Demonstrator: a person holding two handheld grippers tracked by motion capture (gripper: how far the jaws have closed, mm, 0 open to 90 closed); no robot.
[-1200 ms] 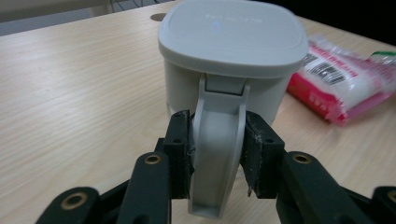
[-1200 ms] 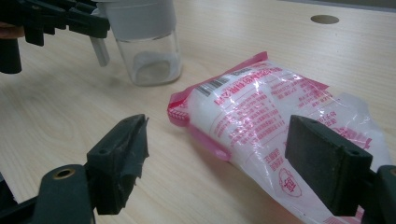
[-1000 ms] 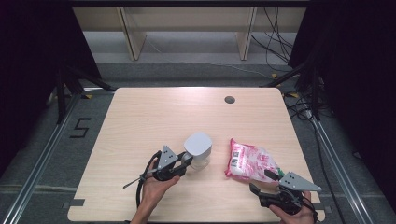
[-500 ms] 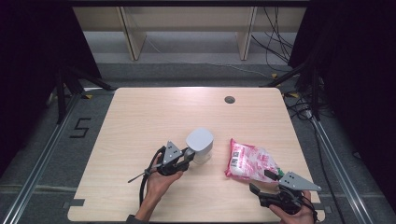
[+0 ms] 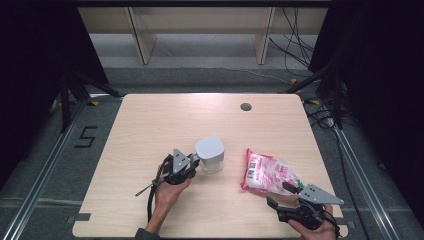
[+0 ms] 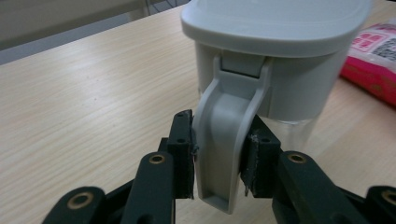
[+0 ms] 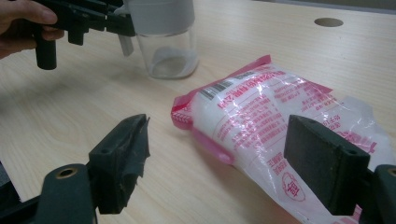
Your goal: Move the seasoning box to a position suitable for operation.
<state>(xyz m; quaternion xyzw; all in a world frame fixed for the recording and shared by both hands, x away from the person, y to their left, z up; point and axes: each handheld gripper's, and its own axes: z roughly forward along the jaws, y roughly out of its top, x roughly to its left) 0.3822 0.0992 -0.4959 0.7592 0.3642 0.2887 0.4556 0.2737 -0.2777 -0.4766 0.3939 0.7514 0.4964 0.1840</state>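
A light wooden table (image 5: 150, 125) with a round cable hole (image 5: 245, 106) near its far edge

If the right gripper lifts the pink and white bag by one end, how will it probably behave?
The pink and white bag looks like thin, crinkled plastic film, so it would probably sag and fold rather than stay stiff. Its glossy surface may slip between the pads. It lies flat and full of white contents, so it is unlikely to roll. The right gripper stands open before it.
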